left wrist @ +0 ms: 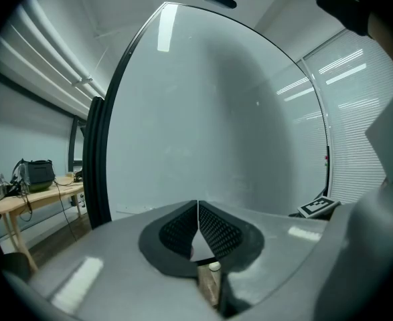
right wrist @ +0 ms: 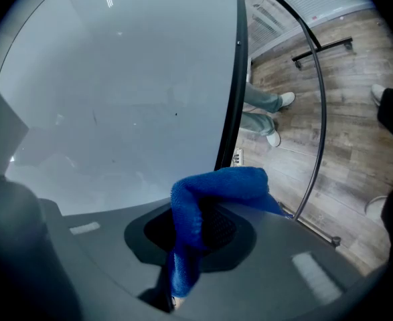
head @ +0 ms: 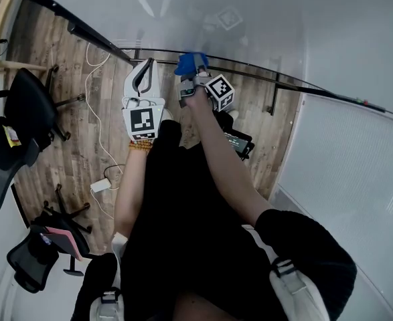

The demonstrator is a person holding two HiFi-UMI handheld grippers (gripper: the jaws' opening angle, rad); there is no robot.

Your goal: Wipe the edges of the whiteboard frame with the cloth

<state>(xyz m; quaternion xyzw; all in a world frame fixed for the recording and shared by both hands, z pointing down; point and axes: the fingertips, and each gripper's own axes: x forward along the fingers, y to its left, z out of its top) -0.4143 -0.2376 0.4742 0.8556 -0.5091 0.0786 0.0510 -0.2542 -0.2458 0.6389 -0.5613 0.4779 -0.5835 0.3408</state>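
The whiteboard [head: 263, 19] fills the top of the head view, and its thin black frame [head: 250, 67] runs across just beyond both grippers. My right gripper [head: 189, 77] is shut on a blue cloth [head: 191, 62], which sits right at that lower frame edge. In the right gripper view the blue cloth [right wrist: 209, 192] drapes over the jaws of the right gripper [right wrist: 197, 227], next to the dark frame strip [right wrist: 231, 99]. Just left of it, my left gripper [head: 144, 69] is shut and empty. The left gripper [left wrist: 197, 214] faces the whiteboard [left wrist: 216, 112] near its black frame [left wrist: 99, 166].
Black office chairs [head: 29, 105] stand on the wooden floor at left, with white cables and a power strip [head: 102, 184]. The board's stand foot [head: 274, 95] is at right. A person's legs [right wrist: 266, 112] stand beyond the board. A table with equipment [left wrist: 35, 179] is far left.
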